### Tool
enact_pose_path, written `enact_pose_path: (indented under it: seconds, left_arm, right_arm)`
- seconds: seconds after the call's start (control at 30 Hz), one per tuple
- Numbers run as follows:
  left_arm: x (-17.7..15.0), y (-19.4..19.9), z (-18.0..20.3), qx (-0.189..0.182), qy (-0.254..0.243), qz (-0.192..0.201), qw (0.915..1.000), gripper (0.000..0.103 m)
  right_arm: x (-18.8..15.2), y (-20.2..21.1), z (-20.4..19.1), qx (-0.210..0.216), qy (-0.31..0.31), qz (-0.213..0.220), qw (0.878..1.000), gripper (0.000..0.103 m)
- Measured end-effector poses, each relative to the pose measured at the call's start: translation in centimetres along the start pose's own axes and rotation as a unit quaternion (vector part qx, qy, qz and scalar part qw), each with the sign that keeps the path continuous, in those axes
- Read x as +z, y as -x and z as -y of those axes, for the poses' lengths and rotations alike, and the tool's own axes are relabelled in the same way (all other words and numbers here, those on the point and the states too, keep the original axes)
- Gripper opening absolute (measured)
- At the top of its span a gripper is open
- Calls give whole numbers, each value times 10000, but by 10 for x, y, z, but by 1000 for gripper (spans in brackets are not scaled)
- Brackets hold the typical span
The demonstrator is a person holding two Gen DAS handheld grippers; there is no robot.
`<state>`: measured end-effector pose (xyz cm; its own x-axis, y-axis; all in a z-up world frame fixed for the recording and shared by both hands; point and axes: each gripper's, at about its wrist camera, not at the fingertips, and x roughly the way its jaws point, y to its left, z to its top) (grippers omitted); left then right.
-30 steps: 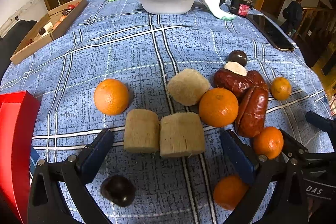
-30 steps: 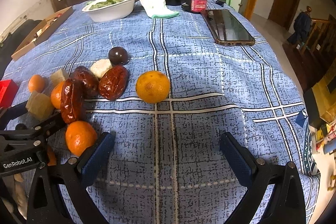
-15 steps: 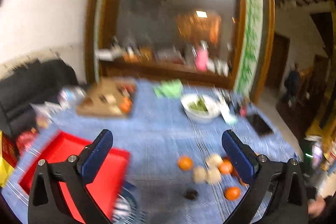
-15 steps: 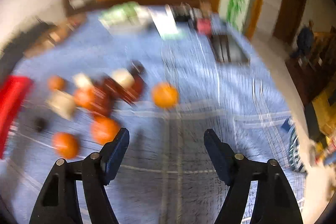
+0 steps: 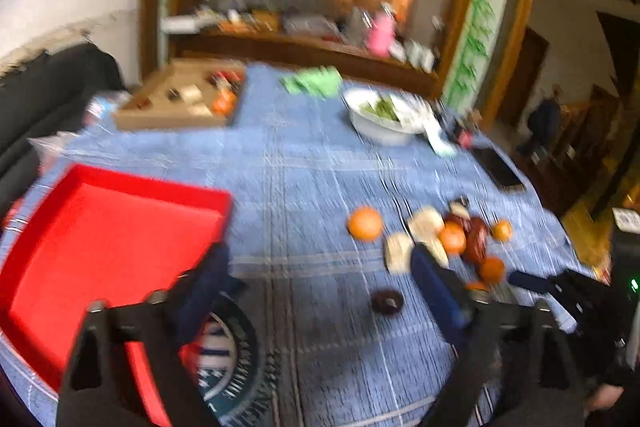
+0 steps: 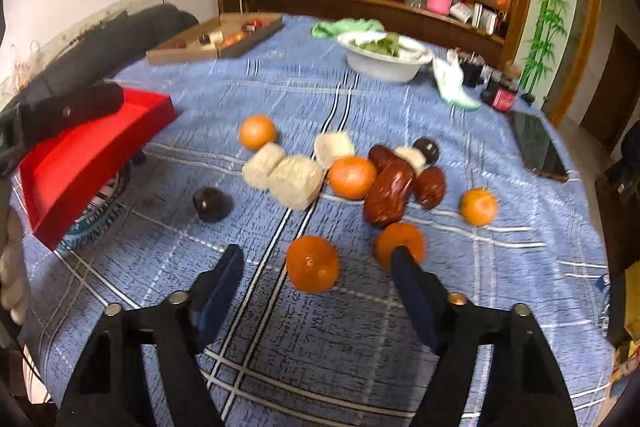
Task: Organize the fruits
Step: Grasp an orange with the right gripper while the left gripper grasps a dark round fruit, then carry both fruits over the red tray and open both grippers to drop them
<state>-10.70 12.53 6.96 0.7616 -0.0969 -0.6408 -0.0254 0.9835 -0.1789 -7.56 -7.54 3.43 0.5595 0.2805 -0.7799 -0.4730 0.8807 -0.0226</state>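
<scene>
The right hand-held gripper (image 6: pixel 316 267) was seen part open, its jaws closing, with nothing gripped: an orange (image 6: pixel 313 263) lay on the bench (image 6: pixel 500 307) in line with the gap, just ahead of the pads and untouched. A second orange (image 6: pixel 400 243) was half hidden behind the right-hand pad. Beyond those, pale sponge-like blocks (image 6: pixel 295 181), dark red dates (image 6: pixel 390 193), more oranges and a dark round fruit (image 6: pixel 211 203) were spread across the blue cloth. The left hand-held gripper (image 5: pixel 320 271) was likewise found empty, part open and closing, with bare cloth between its pads; the fruit cluster (image 5: pixel 452 237) lay off to its right, while the red tray (image 5: pixel 92 227) sat to its left, near its left-hand pad. The right hand was judged nearer the fruit, the left nearer the tray. The near orange, being round, offered no long axis to be matched.
</scene>
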Motion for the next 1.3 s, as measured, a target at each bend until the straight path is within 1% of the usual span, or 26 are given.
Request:
enact_pose_path:
  seconds: [0.03, 0.07, 0.13, 0.2, 0.23, 0.27, 0.3, 0.33, 0.4, 0.53, 0.57, 0.6, 0.63, 0.67, 0.8, 0.9, 0.97, 1.07, 1.1, 1.17, 1.23, 1.3]
  left_arm:
    - [-2, -9, 0, -167, -16, -243, 9996, 71]
    - [-4, -15, 0, -271, -22, -378, 9989, 64]
    - [-9, -26, 6, -353, -72, -547, 9979, 64]
    - [-13, -37, 15, -478, -204, -735, 9959, 64]
    - [-14, -39, 19, -508, -281, -793, 9952, 64]
    - [-16, -43, 23, -511, -374, -850, 9944, 64]
    - [-17, -48, 28, -502, -466, -918, 9934, 64]
    - [-19, -53, 33, -520, -546, -998, 9921, 64]
    - [-22, -62, 39, -572, -606, -1136, 9900, 64]
    - [-29, -78, 49, -668, -719, -1404, 9852, 63]
    - [-30, -79, 51, -620, -786, -1382, 9853, 60]
    - [-31, -79, 54, -619, -852, -1361, 9851, 39]
    - [-31, -78, 53, -611, -863, -1365, 9850, 26]
    - [-31, -77, 52, -643, -811, -1380, 9850, 24]
    - [-27, -68, 37, -738, -476, -1247, 9883, 24]
    - [-21, -51, 20, -813, -107, -1045, 9911, 24]
    - [-17, -34, 2, -841, 150, -886, 9924, 24]
    - [-11, -7, -31, -704, 520, -576, 9945, 24]
    - [-9, 3, -43, -636, 645, -483, 9947, 24]
    - [-6, 21, -70, -368, 837, -308, 9953, 24]
    - [-6, 37, -96, 7, 1003, -139, 9949, 25]
    - [-9, 49, -124, 402, 1164, -28, 9924, 25]
  right_arm:
    - [-1, -4, 0, 39, -42, -47, 10000, 73]
    - [-2, -8, 1, 81, -98, -91, 9999, 70]
    - [-2, -15, 4, 128, -212, -140, 9996, 67]
    - [-3, -21, 4, 179, -302, -212, 9992, 58]
    - [-3, -24, 5, 237, -339, -268, 9988, 47]
    - [-4, -26, 7, 283, -376, -320, 9984, 43]
    - [-5, -24, 8, 265, -397, -272, 9985, 40]
    - [-4, -24, 9, 303, -433, -283, 9982, 35]
    - [-5, -23, 14, 399, -562, -267, 9973, 34]
    - [-8, -19, 20, 459, -730, -265, 9959, 34]
    - [-8, -18, 21, 459, -742, -261, 9958, 33]
    - [-9, -17, 21, 453, -743, -252, 9959, 33]
    - [-9, -16, 21, 445, -741, -241, 9960, 33]
    - [-9, -15, 20, 442, -741, -230, 9960, 33]
    - [-6, -9, 17, 494, -753, -191, 9958, 33]
    - [-2, 0, 10, 581, -741, -131, 9955, 33]
    - [3, 7, 3, 632, -691, -80, 9956, 33]
    - [16, 19, -15, 830, -554, 28, 9950, 33]
    - [22, 23, -25, 936, -485, 75, 9944, 33]
    - [33, 30, -45, 1164, -349, 150, 9925, 33]
    - [46, 33, -72, 1468, -171, 185, 9888, 34]
    - [58, 31, -103, 1787, 12, 157, 9838, 34]
